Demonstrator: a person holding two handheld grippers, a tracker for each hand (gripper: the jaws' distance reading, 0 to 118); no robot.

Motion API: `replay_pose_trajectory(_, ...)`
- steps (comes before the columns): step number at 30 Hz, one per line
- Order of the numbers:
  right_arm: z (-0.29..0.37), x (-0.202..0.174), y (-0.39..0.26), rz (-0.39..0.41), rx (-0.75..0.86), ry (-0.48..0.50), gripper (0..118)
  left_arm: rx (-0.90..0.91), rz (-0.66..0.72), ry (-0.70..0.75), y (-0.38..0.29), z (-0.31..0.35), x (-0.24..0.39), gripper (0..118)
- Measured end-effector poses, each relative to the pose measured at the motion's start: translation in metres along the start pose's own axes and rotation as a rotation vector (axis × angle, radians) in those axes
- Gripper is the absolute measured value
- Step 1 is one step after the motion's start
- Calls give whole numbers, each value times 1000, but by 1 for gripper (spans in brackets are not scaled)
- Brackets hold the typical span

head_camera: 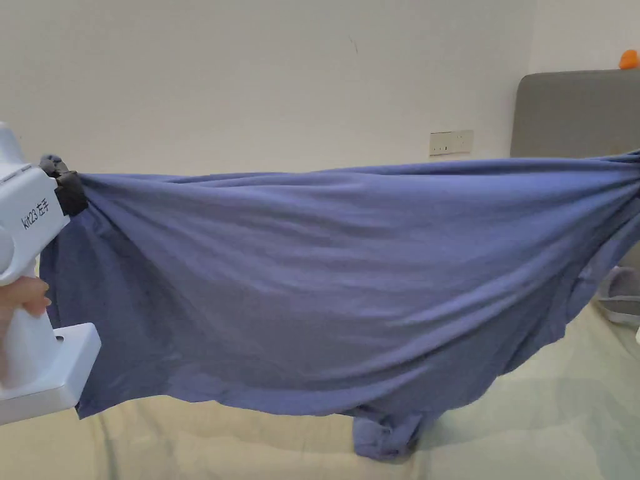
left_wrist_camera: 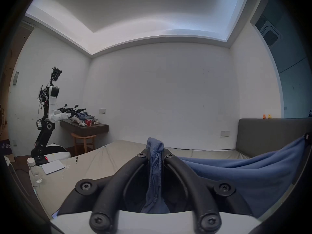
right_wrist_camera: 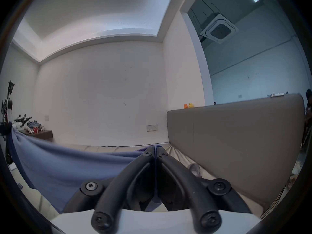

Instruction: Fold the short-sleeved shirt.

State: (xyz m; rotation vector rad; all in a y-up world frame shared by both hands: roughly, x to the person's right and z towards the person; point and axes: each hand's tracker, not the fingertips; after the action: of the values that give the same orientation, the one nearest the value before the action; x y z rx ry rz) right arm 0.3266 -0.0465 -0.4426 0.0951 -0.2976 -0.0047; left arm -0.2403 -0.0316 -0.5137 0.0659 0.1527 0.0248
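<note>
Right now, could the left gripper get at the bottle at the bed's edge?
Probably not: the left gripper is shut on the shirt, stretched to the right gripper. The bottle stands unblocked off to its side.

One blue short-sleeved shirt hangs between two grippers, the left gripper and the right gripper. Upper right, two toy ducks sit on one grey headboard.

A grey headboard rises at the right end of the bed, with two small toys, perhaps ducks, on top. On the bed's near left corner lie a notepad, a pen and a clear bottle. Far left, a cluttered dark desk juts from the wall above a wooden stool, beside a black-and-white robot.
</note>
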Motion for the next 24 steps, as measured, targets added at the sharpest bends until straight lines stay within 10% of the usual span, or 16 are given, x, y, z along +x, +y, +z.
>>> replay_pose_trajectory(18,-169,-41,32,-45,116,-43,1,14,-53,15,1,-170,72,8)
replay_pose_trajectory(24,-234,-68,21,64,216,-45,1,40,-42,-3,-19,-244,96,8)
